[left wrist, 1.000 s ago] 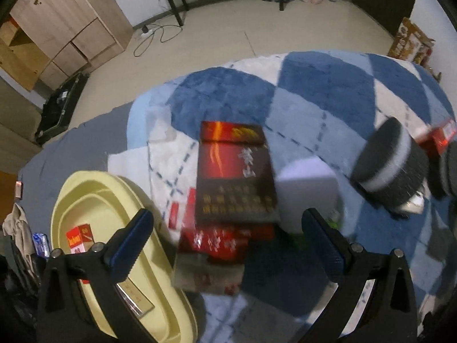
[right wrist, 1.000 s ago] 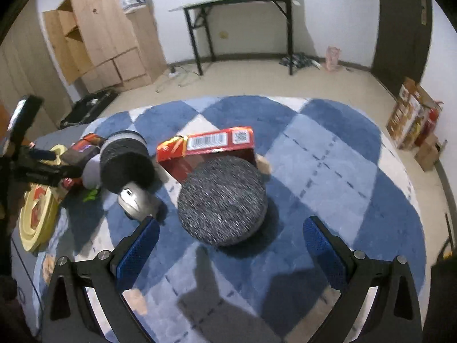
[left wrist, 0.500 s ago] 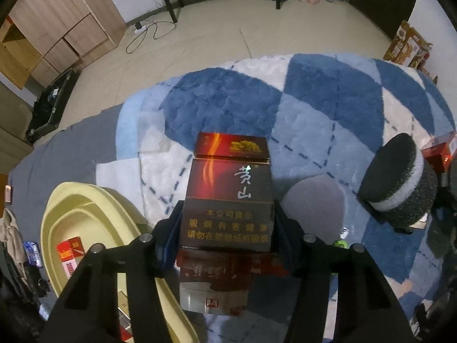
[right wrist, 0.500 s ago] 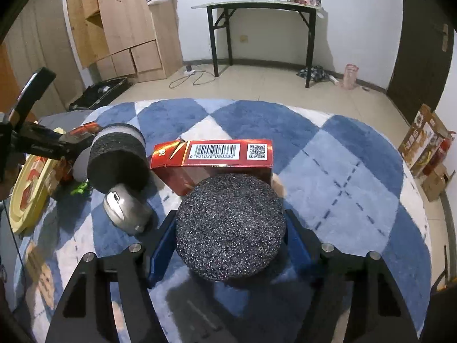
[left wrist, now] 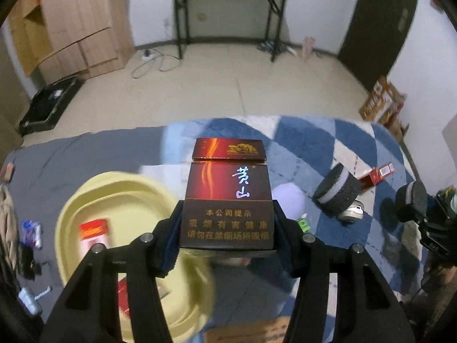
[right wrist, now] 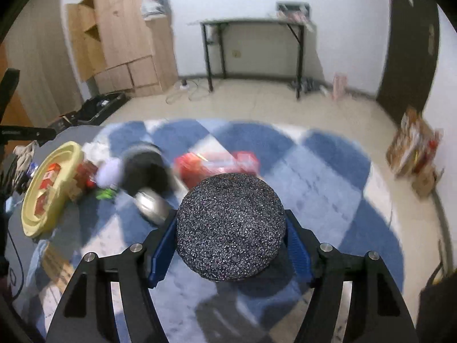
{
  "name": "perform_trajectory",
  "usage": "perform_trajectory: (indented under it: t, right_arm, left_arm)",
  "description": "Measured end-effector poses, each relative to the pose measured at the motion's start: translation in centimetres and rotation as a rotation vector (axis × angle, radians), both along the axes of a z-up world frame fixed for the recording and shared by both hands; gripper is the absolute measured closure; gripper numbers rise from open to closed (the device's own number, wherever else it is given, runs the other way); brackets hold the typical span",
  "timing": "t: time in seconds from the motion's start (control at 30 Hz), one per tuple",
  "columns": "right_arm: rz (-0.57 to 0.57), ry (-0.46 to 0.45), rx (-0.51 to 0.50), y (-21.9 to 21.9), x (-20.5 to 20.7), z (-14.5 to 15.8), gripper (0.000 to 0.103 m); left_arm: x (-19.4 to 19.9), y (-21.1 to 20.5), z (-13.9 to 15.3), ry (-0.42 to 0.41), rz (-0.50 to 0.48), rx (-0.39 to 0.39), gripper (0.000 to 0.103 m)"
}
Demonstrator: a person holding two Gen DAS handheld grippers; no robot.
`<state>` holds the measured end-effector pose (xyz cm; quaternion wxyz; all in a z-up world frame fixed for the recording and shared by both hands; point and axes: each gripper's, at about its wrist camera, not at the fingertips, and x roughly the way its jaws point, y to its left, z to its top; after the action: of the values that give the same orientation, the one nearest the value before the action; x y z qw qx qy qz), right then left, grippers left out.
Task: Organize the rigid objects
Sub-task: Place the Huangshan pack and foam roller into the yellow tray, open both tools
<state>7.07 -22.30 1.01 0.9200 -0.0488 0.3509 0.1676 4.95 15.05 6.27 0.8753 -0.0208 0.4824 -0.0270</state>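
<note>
Between gripper [left wrist: 227, 228] pads — maroon cigarette pack [left wrist: 227, 197]

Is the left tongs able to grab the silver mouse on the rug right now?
Probably not yet. The left tongs are shut on the dark red box, so they are full. The silver mouse lies off to the side, partly behind a black roll.

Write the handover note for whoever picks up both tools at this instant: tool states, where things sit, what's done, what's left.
Left tool: shut on the dark red cigarette pack, held above the rug.
Right tool: shut on the black speckled disc.
Yellow basin, at the rug's left edge, already holds small red boxes.
Still on the blue checkered rug: black roller, silver mouse, long red carton.
Left: probably drop both held items into the basin, then collect the rest.
</note>
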Motion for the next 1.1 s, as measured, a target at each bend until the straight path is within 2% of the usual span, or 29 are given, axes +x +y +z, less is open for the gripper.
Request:
perform_trajectory:
  t: [0.1,0.2,0.27,0.4,0.6,0.7,0.87,0.93,0.97,1.0,1.03,1.07,1.1]
  right_arm:
    - [0.128,-0.073,0.025,6.1,-1.8,3.4,0.034]
    - [0.248,-0.052,0.116,13.0,-2.3,5.0,0.034]
    - [0.329,-0.032,0.13,17.9,-2.4,5.1,0.034]
    - [0.461,0.054,0.086,27.9,-1.9,2.6,0.034]
    - [0.539,0.127,-0.07,37.7,1.0,-2.2,0.034]
    - [0.57,0.113,-0.142,41.6,2.1,-3.6,0.034]
    - [0.553,0.148,-0.15,43.8,3.4,-6.0,0.034]
    - [0.533,0.181,-0.169,44.2,4.4,-7.3,0.033]
    - [0.517,0.203,-0.164,44.4,4.5,-7.6,0.031]
    - [0.508,0.221,-0.119,44.2,4.7,-7.4,0.027]
    - [0.504,0.215,-0.089,43.9,4.7,-6.7,0.013]
    - [0.491,0.192,-0.052,43.4,4.5,-5.8,0.001]
    - [0.482,0.179,-0.031,42.9,4.4,-5.1,0.0]
  left_arm:
    - [-2.4,4.0,0.8,-0.018,0.054,-0.01,0.046]
    - [-5.0,8.5,0.1,-0.006,0.118,0.001,0.046]
    - [-6.6,11.5,-1.1,0.009,0.163,0.003,0.046]
    - [-8.7,15.9,-5.1,0.065,0.228,-0.007,0.046]
    - [-10.4,18.2,-11.0,0.138,0.241,-0.025,0.046]
    - [-10.6,18.2,-12.3,0.136,0.231,-0.04,0.046]
    - [-10.5,18.0,-12.8,0.113,0.227,-0.048,0.045]
    - [-10.6,17.9,-12.9,0.1,0.214,-0.056,0.042]
    - [-10.8,17.9,-12.9,0.086,0.207,-0.064,0.034]
    - [-11.0,17.8,-12.8,0.074,0.206,-0.069,0.028]
    - [-11.2,17.7,-12.6,0.063,0.202,-0.079,0.026]
    - [-11.5,17.8,-12.3,0.048,0.201,-0.085,0.018]
    - [-11.9,17.8,-11.9,0.036,0.205,-0.084,0.007]
